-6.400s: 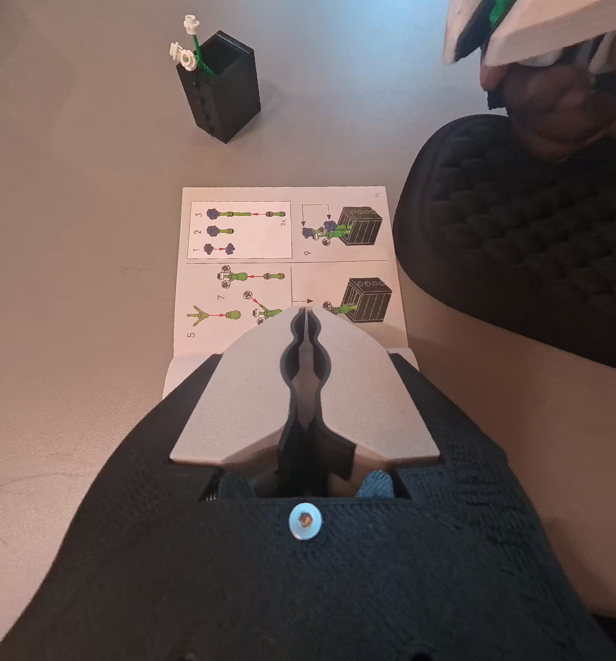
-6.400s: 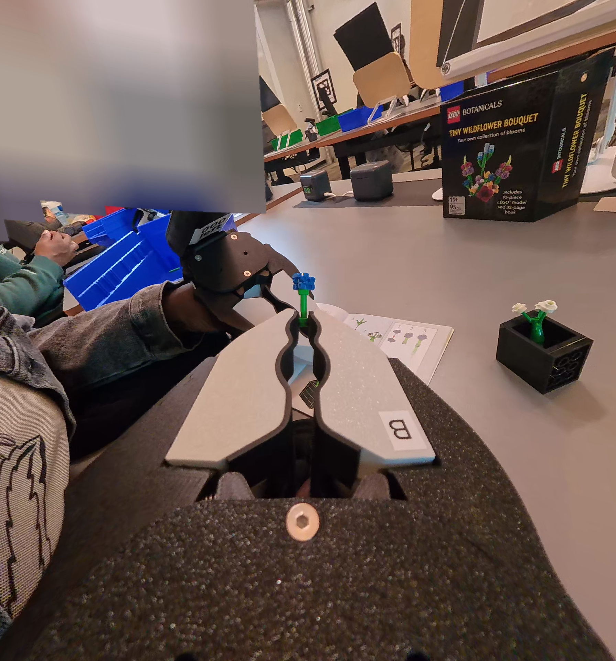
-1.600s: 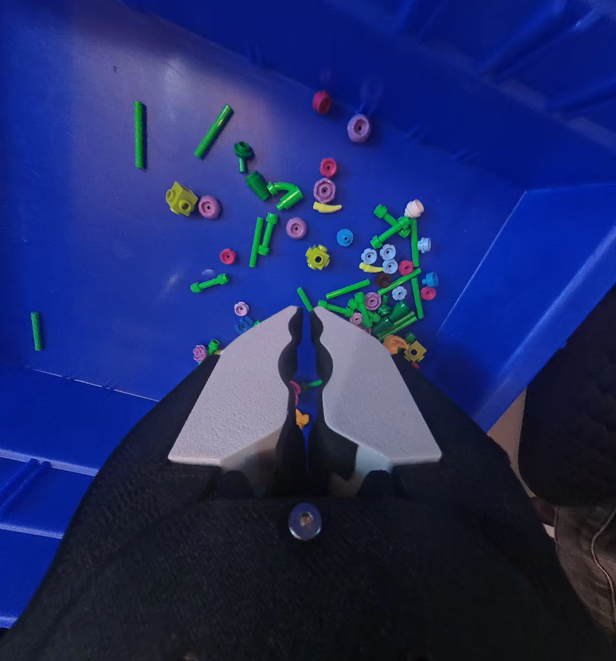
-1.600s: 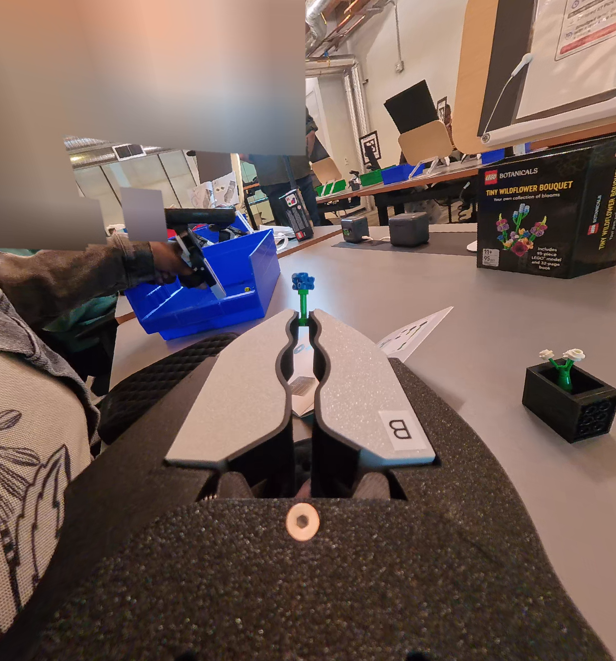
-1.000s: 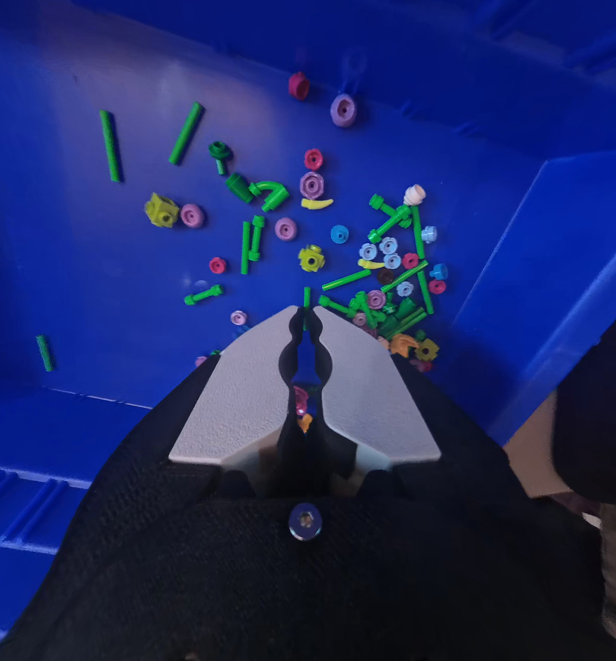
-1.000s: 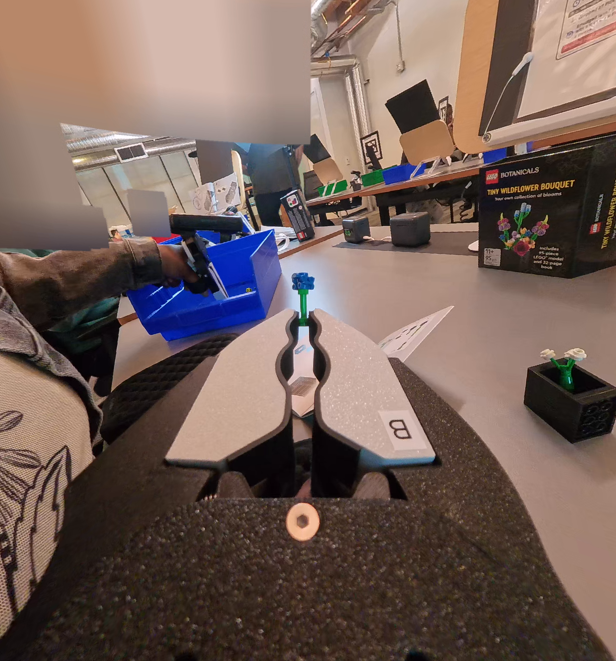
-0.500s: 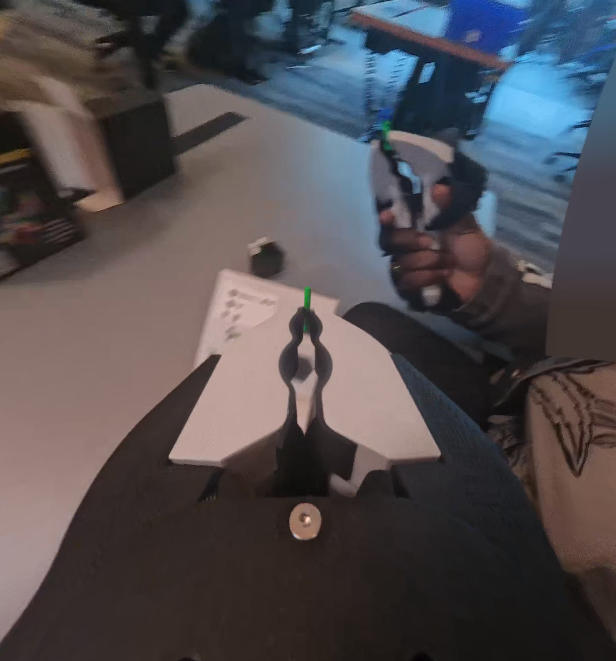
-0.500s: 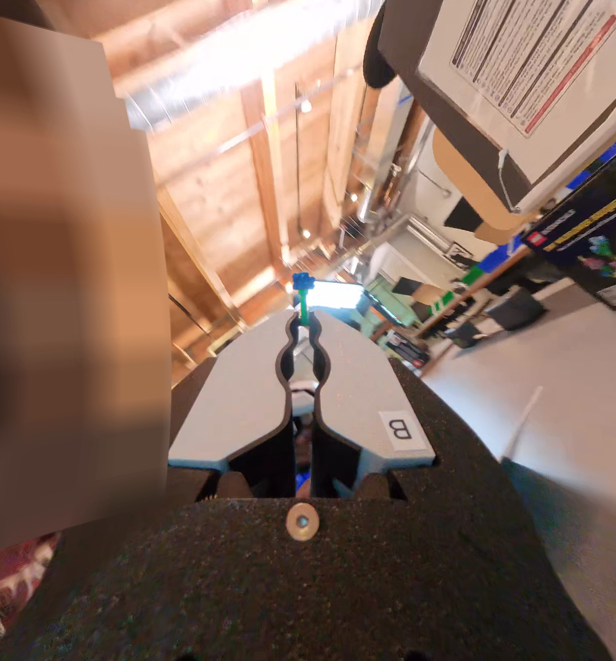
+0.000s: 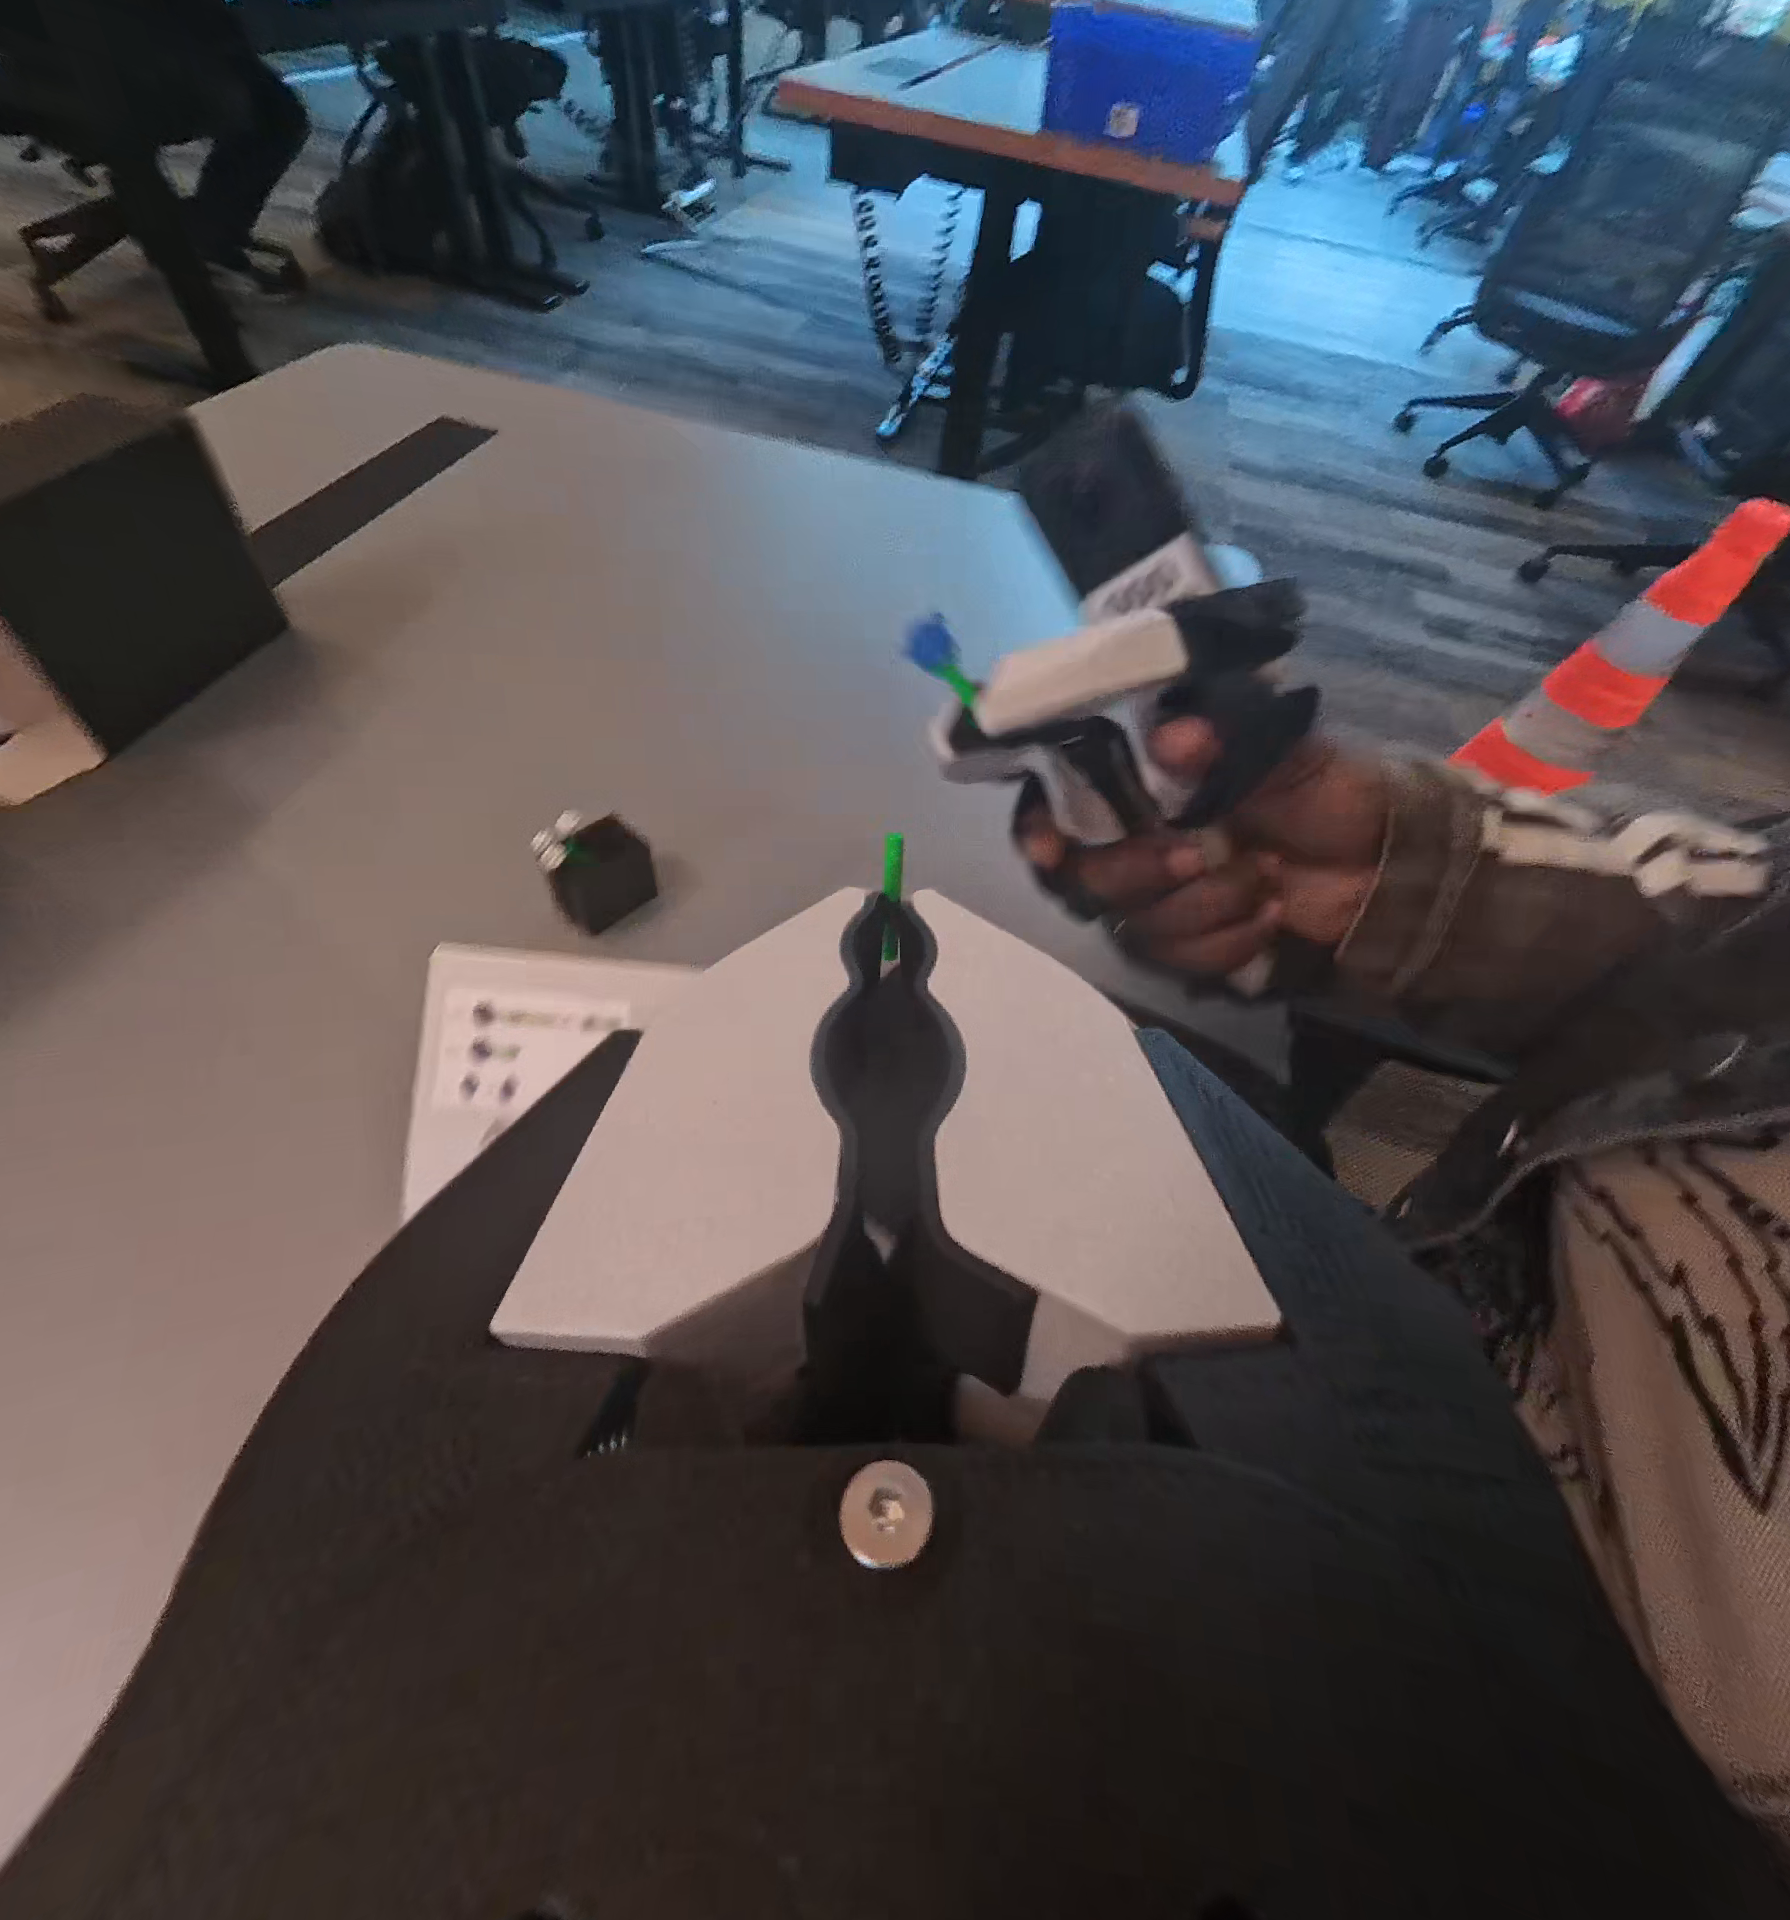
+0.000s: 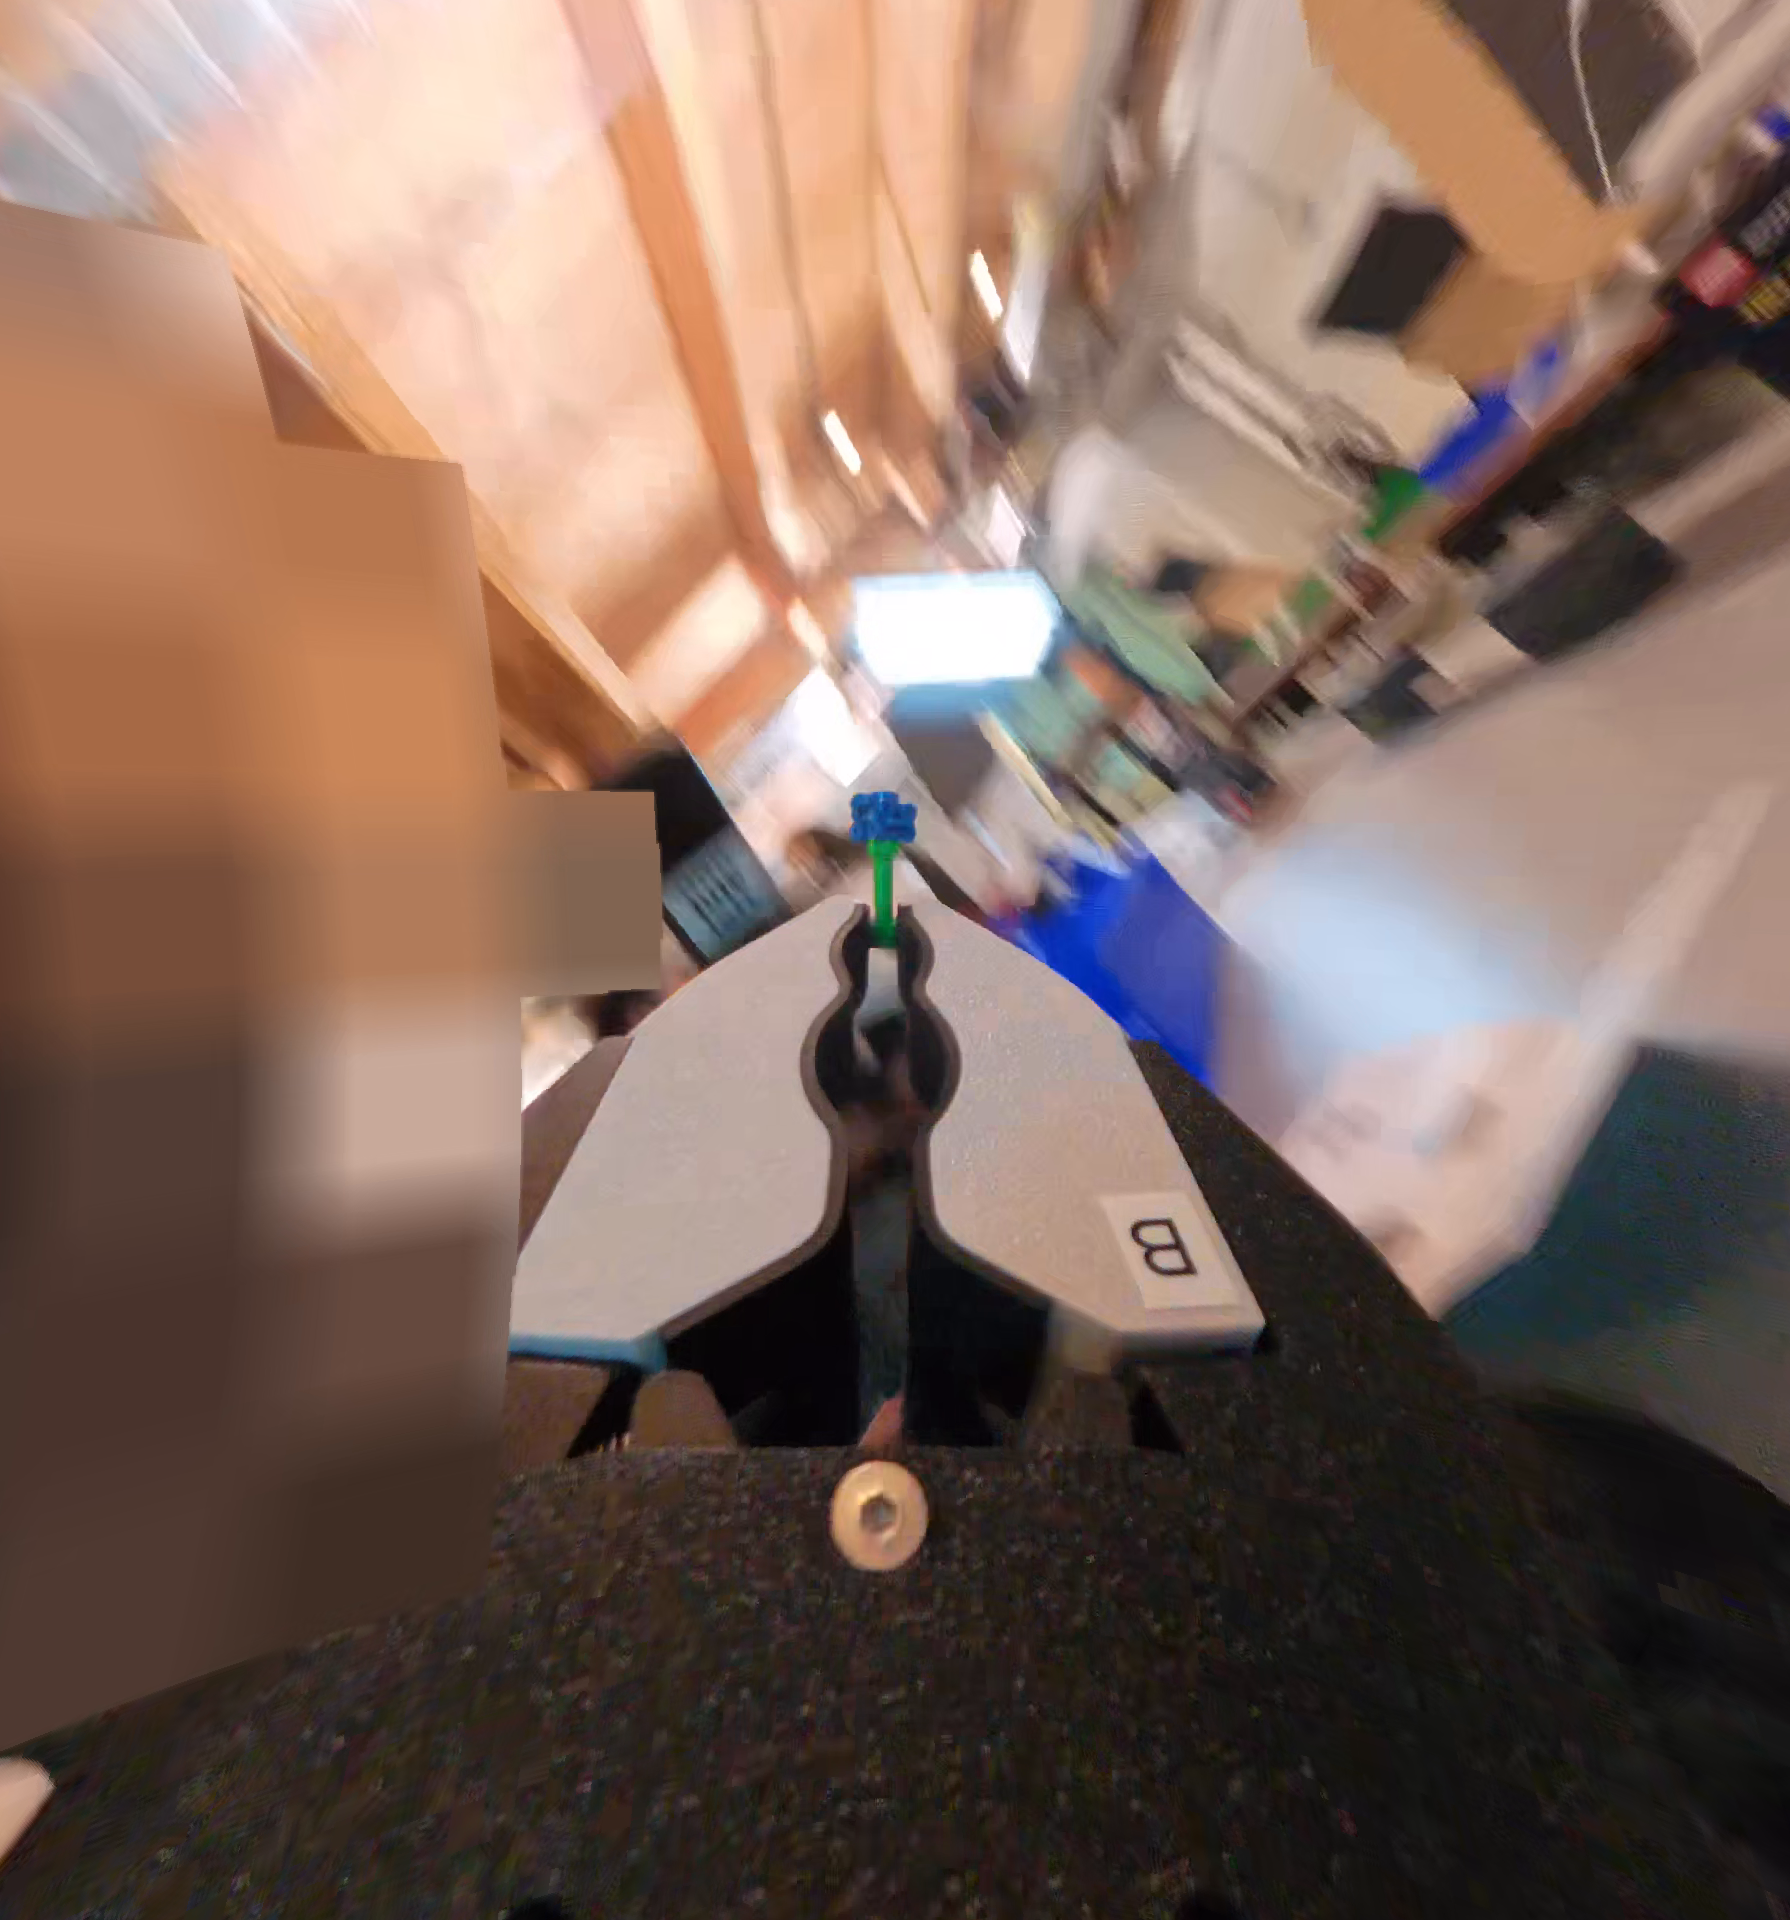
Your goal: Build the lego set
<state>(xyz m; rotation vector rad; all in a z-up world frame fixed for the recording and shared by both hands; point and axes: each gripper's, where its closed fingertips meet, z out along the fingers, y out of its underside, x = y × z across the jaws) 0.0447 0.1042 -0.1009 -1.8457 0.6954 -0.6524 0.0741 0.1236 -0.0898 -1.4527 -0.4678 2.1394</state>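
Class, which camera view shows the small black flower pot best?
The left wrist view: the black flower pot stands on the grey table, holding a white-flowered green stem. The right wrist view, tilted upward and blurred, shows none of it.

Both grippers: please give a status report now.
Left gripper shut on green rod. Right gripper shut on blue flower stem. Both raised over grey table, pieces apart; nothing between them.

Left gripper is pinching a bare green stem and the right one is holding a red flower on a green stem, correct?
Not quite. The right gripper holds a blue flower on a green stem, not a red one, as the right wrist view shows. The left gripper does pinch a bare green stem.
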